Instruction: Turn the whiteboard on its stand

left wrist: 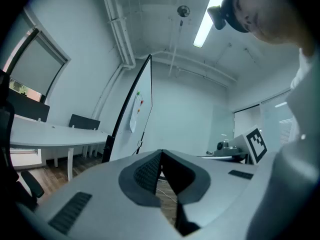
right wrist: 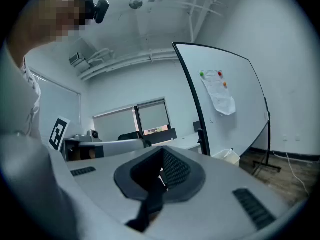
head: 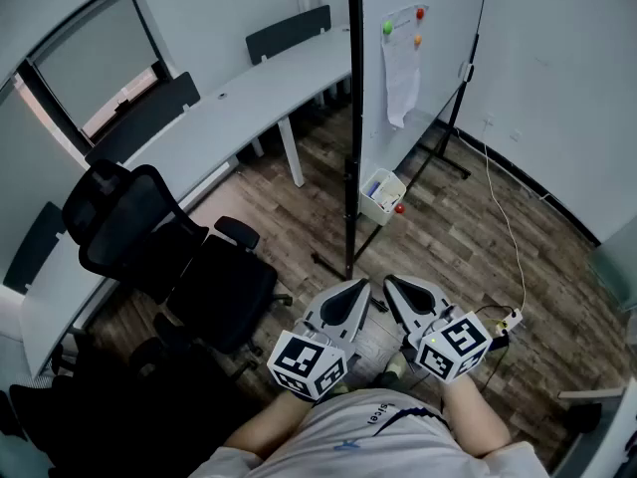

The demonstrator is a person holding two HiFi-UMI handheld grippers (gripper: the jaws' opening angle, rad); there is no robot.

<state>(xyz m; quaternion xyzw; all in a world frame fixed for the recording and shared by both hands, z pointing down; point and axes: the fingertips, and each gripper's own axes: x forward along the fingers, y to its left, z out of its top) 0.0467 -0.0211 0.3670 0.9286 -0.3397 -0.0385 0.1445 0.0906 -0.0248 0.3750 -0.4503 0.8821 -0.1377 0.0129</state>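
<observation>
The whiteboard (head: pixel 428 38) stands on its black wheeled stand (head: pixel 351 167) ahead of me, seen almost edge-on, with a paper sheet (head: pixel 401 73) pinned to it by coloured magnets. My left gripper (head: pixel 360 285) and right gripper (head: pixel 390 282) hang side by side close to my body, short of the stand's foot and touching nothing. Both are shut and empty. The left gripper view has the whiteboard (left wrist: pixel 139 109) beyond the closed left gripper (left wrist: pixel 161 152). The right gripper view has the whiteboard (right wrist: pixel 225 99) to the right of the closed right gripper (right wrist: pixel 162 150).
A white tray (head: pixel 381 195) with markers hangs at the board's lower edge. A curved white table (head: pixel 229 103) runs along the left, with a black office chair (head: pixel 159 247) near it. A white cable (head: pixel 506 222) crosses the wooden floor to a power strip (head: pixel 513 319).
</observation>
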